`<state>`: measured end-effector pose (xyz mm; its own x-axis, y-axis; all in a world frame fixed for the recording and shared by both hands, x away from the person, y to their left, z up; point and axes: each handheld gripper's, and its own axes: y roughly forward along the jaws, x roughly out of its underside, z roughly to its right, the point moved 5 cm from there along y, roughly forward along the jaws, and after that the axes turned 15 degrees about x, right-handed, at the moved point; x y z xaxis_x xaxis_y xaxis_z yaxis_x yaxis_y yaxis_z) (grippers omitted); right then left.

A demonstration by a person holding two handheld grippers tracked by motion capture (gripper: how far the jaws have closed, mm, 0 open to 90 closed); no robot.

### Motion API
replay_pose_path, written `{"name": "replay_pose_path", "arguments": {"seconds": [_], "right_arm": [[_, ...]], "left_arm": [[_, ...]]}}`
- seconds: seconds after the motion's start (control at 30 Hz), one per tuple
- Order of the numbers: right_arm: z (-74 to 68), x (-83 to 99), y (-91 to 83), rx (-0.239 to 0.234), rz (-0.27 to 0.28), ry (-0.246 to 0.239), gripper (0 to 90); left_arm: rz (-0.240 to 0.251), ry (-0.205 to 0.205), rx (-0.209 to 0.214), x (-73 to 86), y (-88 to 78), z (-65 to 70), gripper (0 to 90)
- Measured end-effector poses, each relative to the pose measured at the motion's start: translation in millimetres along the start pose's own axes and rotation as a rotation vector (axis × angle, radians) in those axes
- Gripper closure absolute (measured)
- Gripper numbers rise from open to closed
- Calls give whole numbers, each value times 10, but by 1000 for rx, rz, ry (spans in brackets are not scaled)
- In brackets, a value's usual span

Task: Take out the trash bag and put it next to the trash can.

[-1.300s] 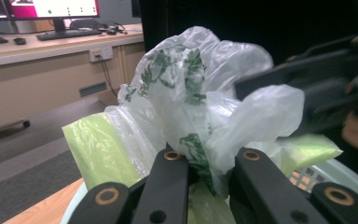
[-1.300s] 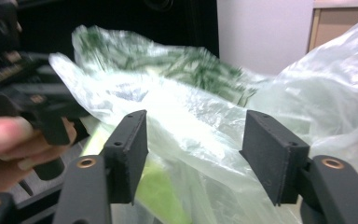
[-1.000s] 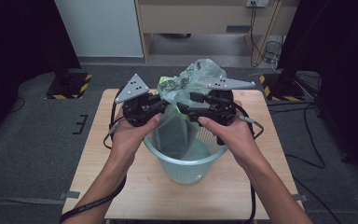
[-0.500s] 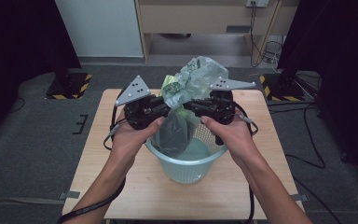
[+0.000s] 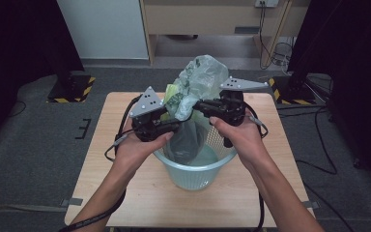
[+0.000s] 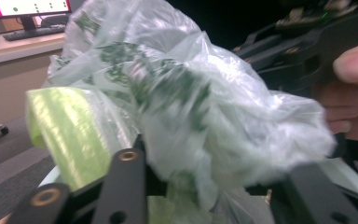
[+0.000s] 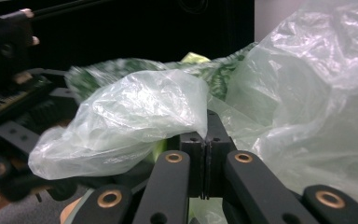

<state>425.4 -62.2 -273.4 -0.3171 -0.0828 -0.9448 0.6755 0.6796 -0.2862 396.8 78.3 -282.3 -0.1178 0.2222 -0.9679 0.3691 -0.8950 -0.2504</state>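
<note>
Item: thin translucent pale-green plastic bag with dark green print (image 5: 198,82), being fitted as a liner into the round pale-blue perforated plastic basket (image 5: 193,166) standing on the light wooden table (image 5: 125,193); the bag's bulk is bunched above the basket's far rim, with a fold trailing down inside. Step in hand, as I judge it: spreading the bag's mouth over the rim. To do it well I would keep one edge pinned and take a fresh hold on the opposite edge with only a single layer of film, then draw the two apart and down over the rim (a bunched grab would only drag the whole wad along). Right gripper (image 7: 206,140): jaws clenched together on a pinch of the bag, film spilling over them. Left gripper (image 6: 205,177): jaws have just been opening, now parted with crumpled film lying between them, not pressed. Pose: both forearms come in from the near edge, hands level above the basket, grippers pointed inward toward each other, grey plates uppermost.
</note>
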Motion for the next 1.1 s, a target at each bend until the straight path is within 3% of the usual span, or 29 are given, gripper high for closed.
{"name": "replay_pose_path", "arguments": {"seconds": [0.1, 0.27, 0.47, 0.63, 0.8, 0.87, 0.93, 1.1], "right_arm": [[-47, -3, 15, -6, -1, -5, 898], [-157, -5, 9, -26, -6, -20, 899], [-233, -16, 0, -53, -11, -14, 900], [-326, -45, -7, -70, -8, -22, 900], [-346, -46, -1, -81, -9, -9, 900], [-344, -38, 3, -84, -10, -8, 898], [-337, -32, 2, -82, -12, -9, 879], [-318, -60, -62, -57, 14, 0, 670]], "left_arm": [[-16, 16, -26, 13, 47, -9, 503], [-24, 33, -54, 25, 78, -27, 484], [-35, 51, -80, 31, 100, -40, 490], [-24, 40, -85, 22, 105, -57, 504], [-37, 45, -77, 26, 115, -49, 571], [-55, 64, -67, 31, 123, -22, 655], [-73, 83, -93, 35, 124, -9, 733], [-54, 65, -127, 37, 91, -59, 851]]}}
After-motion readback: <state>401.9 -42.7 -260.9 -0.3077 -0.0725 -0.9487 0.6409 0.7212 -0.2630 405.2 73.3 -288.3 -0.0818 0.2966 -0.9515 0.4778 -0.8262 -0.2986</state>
